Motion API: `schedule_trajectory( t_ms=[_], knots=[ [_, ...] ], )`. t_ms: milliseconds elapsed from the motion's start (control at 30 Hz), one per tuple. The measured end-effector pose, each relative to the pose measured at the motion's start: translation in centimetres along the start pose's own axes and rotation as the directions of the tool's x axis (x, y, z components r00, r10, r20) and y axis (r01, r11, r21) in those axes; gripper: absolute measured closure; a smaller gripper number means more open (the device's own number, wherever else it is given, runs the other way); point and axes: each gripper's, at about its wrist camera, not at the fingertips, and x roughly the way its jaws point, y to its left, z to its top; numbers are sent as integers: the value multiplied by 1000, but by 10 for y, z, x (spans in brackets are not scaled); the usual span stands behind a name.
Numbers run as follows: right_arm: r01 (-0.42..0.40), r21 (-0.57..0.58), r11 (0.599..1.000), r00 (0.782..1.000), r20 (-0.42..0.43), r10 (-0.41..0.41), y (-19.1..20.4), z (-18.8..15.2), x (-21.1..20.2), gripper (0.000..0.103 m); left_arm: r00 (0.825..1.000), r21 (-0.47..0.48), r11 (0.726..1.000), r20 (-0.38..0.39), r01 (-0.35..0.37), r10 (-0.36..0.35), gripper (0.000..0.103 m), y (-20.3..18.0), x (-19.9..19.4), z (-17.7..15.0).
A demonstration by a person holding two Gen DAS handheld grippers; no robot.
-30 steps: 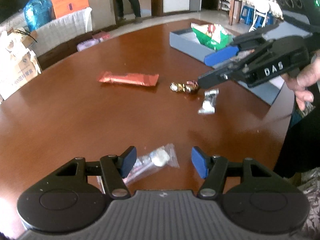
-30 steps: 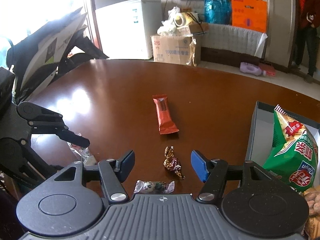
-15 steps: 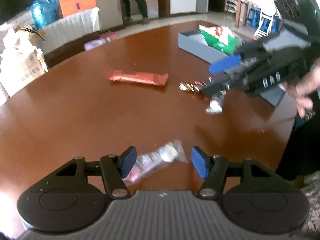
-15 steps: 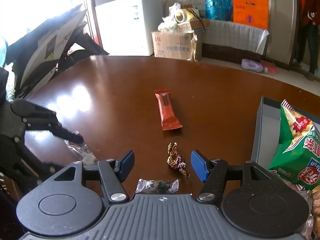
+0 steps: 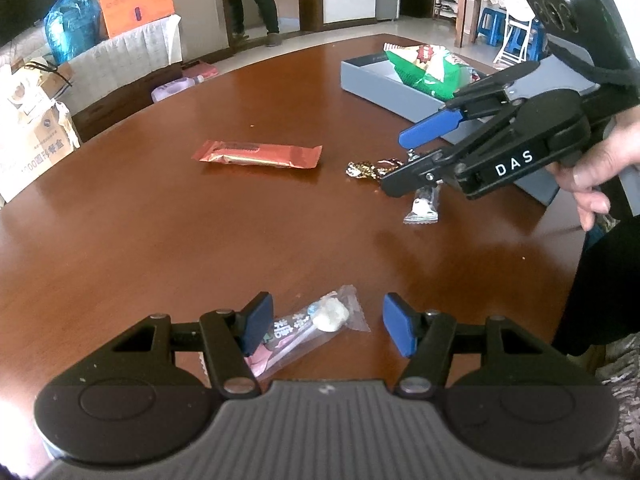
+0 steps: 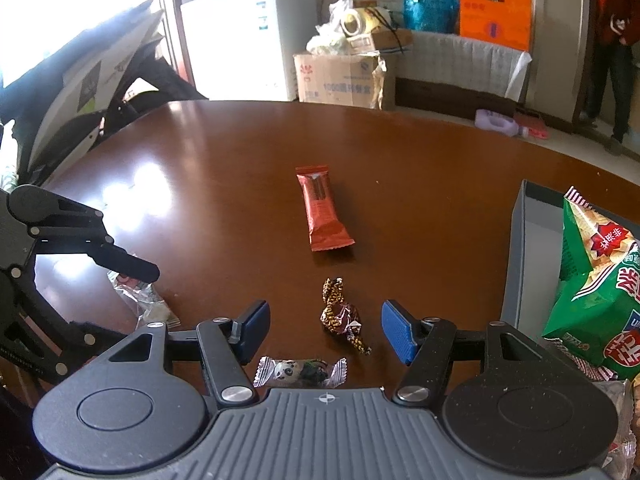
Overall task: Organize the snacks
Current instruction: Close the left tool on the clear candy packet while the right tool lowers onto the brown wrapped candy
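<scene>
**Two grippers poised over loose snacks on a brown table**

The round brown table (image 5: 140, 240) fills both views, and its polished top carries everything else. At its far right, beyond the right gripper (image 6: 324, 330), sits a grey box (image 5: 372, 84) with a green snack bag (image 6: 596, 280) inside it; seen from the right wrist, the box wall stands just right of that gripper's right finger, apart from it.

Ahead of the right gripper, well past its fingertips, a red bar (image 6: 324, 212) lies flat on the wood, lengthwise to the gripper's line. Between the blue pads, resting on the table and touched by neither, lies a brown-and-gold wrapped candy (image 6: 340, 316). Closer in, just beneath the gripper's body, a small candy with a panda on its clear wrapper (image 6: 300, 372) lies crosswise. The jaws stand apart and grasp nothing. In the left wrist view a hand (image 5: 596, 160) holds this gripper by its handle, tilted down over the two candies.

The left gripper (image 5: 328, 330) is likewise released, its pads spread with nothing pinched. A clear packet (image 5: 316, 328) with a pale lump inside lies on the table between them, its lower end running under the left pad; whether that pad touches it I cannot tell. The right pad is clear of it.
</scene>
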Motion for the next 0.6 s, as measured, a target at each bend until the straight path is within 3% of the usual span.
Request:
schedule_trajectory(
  t_ms=[600],
  knots=[
    [9, -17, 1000, 1000, -22, -9, 6, 2, 10, 48, 999, -23, 1000, -38, 4, -5, 39, 3, -1, -10]
  ],
)
